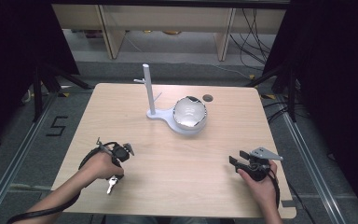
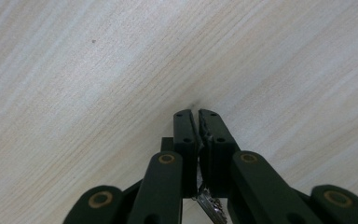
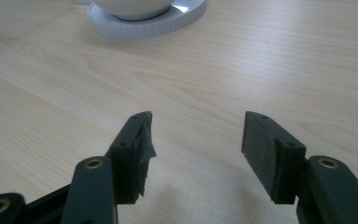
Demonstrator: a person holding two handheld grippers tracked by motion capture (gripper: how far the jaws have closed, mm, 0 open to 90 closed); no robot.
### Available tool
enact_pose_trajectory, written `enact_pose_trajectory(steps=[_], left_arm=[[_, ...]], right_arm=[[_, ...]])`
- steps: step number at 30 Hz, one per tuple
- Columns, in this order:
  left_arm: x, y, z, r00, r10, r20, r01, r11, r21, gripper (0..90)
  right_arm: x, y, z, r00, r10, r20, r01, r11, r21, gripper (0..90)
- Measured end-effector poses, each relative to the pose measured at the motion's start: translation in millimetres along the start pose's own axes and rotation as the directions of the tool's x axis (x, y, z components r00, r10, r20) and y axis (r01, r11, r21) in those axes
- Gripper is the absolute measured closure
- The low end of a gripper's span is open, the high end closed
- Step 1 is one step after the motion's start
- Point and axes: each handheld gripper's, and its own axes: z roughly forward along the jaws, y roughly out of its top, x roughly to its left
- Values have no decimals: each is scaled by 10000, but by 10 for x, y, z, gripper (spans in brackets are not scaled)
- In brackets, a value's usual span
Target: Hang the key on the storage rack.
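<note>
Left gripper [image 1: 113, 182] sits near the table's front-left edge, pointed down at the wood. Its jaws are pressed nearly together on a small metal object, apparently a key or key bunch [image 1: 111, 185]. In the left gripper view [image 2: 198, 135] a sliver of silvery metal [image 2: 210, 205] shows in the narrow slit between the jaws and below them; in the high view the metal piece hangs out under the person's left hand [image 1: 103, 164], just above or on the tabletop; contact with the wood cannot be told.

Right gripper [image 1: 233, 163] rests near the front-right edge, grey three-cornered plate on top, held by the right hand [image 1: 260, 179]. Right gripper view [image 3: 196, 140]: jaws spread wide, nothing between them, bare wood beneath. Left pad [image 3: 142, 144] looks ragged at its edge.

Table [image 1: 168, 186]: light wood, rounded corners. The wide central band between the two grippers and the stand is free surface. A small dark round hole [image 1: 208, 98] lies near the back edge, just right of the bowl.

White stand [image 1: 150, 93]: upright post with short side pegs, rising from a flat white base [image 1: 165, 116] at back centre. A glossy white bowl-like object [image 1: 190, 113] sits on the round part of that base, tilted; contents cannot be told. In the right gripper view the base rim [image 3: 144, 25] and the bowl's underside [image 3: 130, 7] show at the top.

Writing: a black "5" [image 1: 56, 126] marked on the floor left of the table. No other legible labels.
</note>
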Motion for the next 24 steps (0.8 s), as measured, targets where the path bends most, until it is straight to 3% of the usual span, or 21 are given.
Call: enact_pose_trajectory(steps=[7, 19, 24], left_arm=[[15, -3, 3, 10000, -7, 27, 7, 10000, 72, 844], [14, -5, 2, 10000, 41, -75, -43, 9994, -350, 885], [31, -13, -14, 9998, 170, -83, -173, 9993, -323, 887]], right_arm=[[-2, -2, 12, 9999, 28, -141, -30, 10000, -92, 436], [-1, -3, 13, 9999, 25, -152, -26, 10000, -60, 438], [7, 2, 0, 9999, 94, -142, -92, 9998, 164, 439]])
